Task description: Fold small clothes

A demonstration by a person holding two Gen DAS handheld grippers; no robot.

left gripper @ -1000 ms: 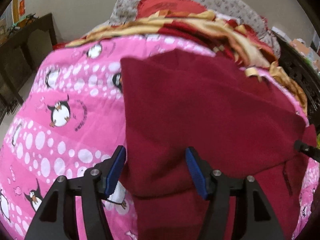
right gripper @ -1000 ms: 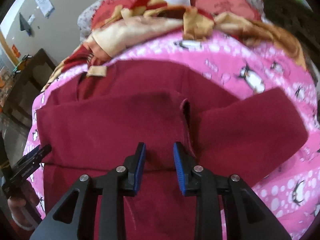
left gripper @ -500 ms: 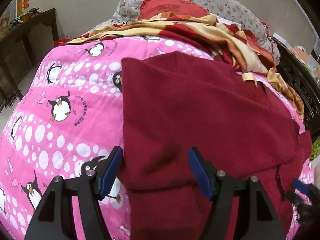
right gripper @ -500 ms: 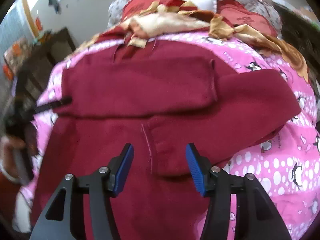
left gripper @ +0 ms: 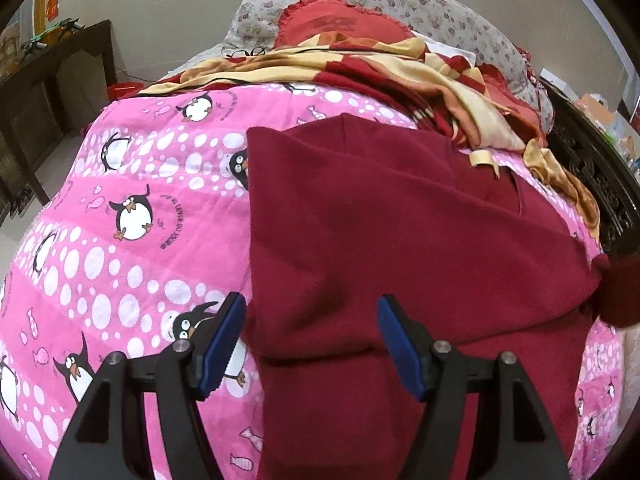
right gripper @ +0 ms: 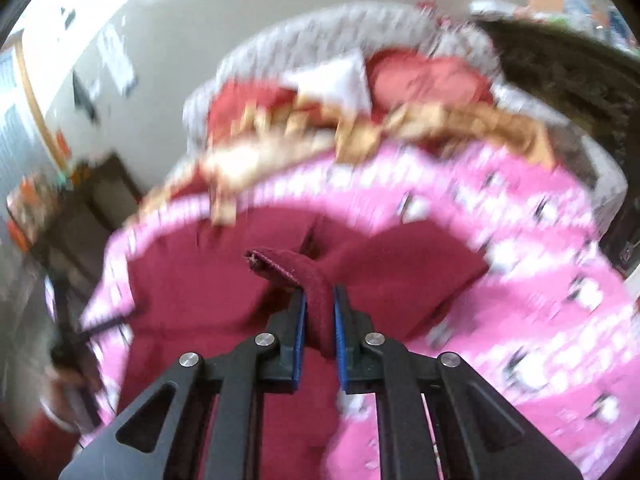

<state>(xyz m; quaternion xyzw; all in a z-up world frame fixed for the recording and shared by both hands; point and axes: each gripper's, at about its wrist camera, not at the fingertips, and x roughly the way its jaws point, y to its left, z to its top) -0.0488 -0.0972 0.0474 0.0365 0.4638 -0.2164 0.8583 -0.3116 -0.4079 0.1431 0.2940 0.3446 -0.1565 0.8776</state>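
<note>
A dark red sweater lies spread on a pink penguin-print quilt, with one sleeve folded across its body. My left gripper is open and empty, hovering over the sweater's near left edge. In the blurred right wrist view, my right gripper is shut on a fold of the red sweater and holds it lifted above the garment. The left gripper shows as a dark blur at the left edge of that view.
A red and cream blanket and floral pillows are heaped at the far end of the bed. A dark wooden table stands to the left, a dark carved bed frame to the right.
My right gripper has closed on a fold of the sweater and lifted it; it was open half a second ago. My left gripper stays open and has drawn back slightly.
</note>
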